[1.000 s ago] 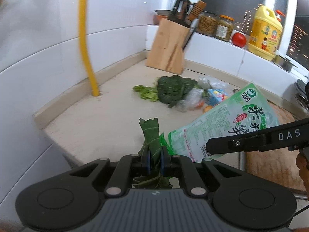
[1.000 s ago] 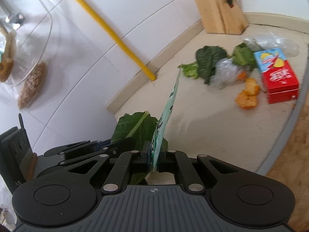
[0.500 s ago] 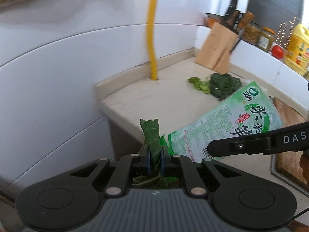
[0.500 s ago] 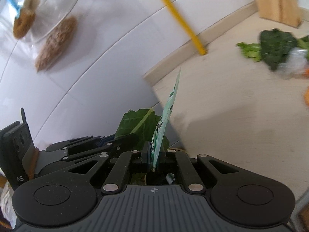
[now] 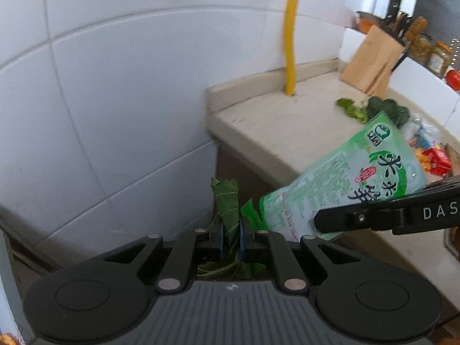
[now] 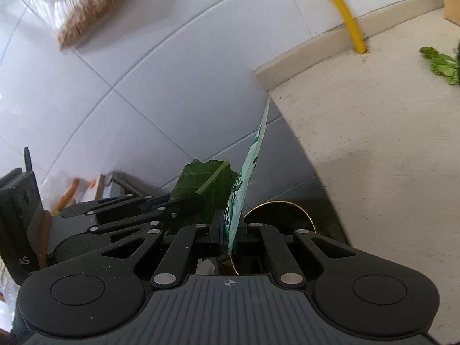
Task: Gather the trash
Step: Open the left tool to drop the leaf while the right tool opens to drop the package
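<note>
trash being carried off the counter point(image 5: 287, 132): leaf point(image 5: 225, 201) clenched in left gripper point(image 5: 230, 238), green packet point(image 6: 247, 178) in right gripper point(image 6: 231, 233), round bin rim point(image 6: 276, 205) now appearing just beyond.

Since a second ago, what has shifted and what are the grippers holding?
Both grippers swung off the countertop past its end, over a gold-rimmed bin below. Nothing grabbed or released: left gripper stays shut on the green leaf, right gripper on the green packet. Scraps remain on the counter.

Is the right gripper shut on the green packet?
Yes, shut: the right gripper has its pads pinching the green packet's lower edge, packet standing edge-on.
</note>
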The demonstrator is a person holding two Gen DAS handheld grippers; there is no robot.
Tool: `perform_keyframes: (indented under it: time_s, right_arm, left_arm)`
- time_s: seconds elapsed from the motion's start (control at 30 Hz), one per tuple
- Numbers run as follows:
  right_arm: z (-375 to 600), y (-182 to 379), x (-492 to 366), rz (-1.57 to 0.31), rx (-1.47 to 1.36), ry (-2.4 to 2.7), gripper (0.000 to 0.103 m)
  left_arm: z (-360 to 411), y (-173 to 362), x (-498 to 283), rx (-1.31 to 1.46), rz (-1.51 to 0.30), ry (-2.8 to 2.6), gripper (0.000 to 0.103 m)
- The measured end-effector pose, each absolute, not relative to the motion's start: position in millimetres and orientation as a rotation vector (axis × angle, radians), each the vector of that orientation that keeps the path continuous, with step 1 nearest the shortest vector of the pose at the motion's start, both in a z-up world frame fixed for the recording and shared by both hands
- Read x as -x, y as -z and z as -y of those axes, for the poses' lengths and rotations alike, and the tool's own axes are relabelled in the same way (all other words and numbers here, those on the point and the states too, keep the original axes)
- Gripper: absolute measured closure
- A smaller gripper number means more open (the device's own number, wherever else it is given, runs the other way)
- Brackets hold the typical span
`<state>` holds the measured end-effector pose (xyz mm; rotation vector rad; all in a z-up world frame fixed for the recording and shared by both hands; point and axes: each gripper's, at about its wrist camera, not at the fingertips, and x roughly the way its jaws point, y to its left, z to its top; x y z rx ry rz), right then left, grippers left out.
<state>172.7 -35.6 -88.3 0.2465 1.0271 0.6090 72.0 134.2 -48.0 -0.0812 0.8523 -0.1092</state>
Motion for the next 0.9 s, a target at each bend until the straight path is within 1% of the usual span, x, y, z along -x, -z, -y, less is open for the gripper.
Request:
perform_keyframes:
  time_s: [0.3, 0.4, 0.47, 0.57, 0.6, 0.63, 0.7, 0.9]
  right_arm:
    - [-2.0, 118.5, -188.8, -1.098, -0.167, -0.588, 0.094]
    - [-14.1, 129.2, -192.6, -1.128, -0.139, -0.588, 0.089]
    - [-22.6, 136.7, -196.8, -1.149, -0.121, -0.585, 0.087]
    - [-35.1, 146.7, -203.2, -1.174, -0.094, -0.589, 0.084]
    - [-38.5, 150.2, -204.8, -1.180, -0.087, -0.585, 0.083]
    - [-42.1, 153.5, -206.8, -1.188, -0.079, -0.584, 0.083]
    - [-45.4, 157.4, -208.1, -1.199, -0.075, -0.581, 0.082]
    - [-40.9, 157.8, -208.2, -1.205, -0.077, -0.556, 0.075]
  left_arm:
    - [-157.2, 77.2, -83.4, 0.086, -0.932, 0.071, 0.097]
    - [-162.0, 85.7, -87.2, 0.087, -0.965, 0.067, 0.095]
    - [-165.2, 91.0, -90.4, 0.090, -0.983, 0.058, 0.091]
    - [-170.8, 97.2, -94.5, 0.098, -0.998, 0.038, 0.079]
    - [-173.1, 99.2, -95.4, 0.101, -1.003, 0.032, 0.071]
    - [-174.7, 100.9, -96.0, 0.103, -1.008, 0.028, 0.067]
    - [-176.5, 103.4, -96.4, 0.107, -1.013, 0.027, 0.067]
    - [-178.5, 105.8, -96.1, 0.115, -1.015, 0.041, 0.066]
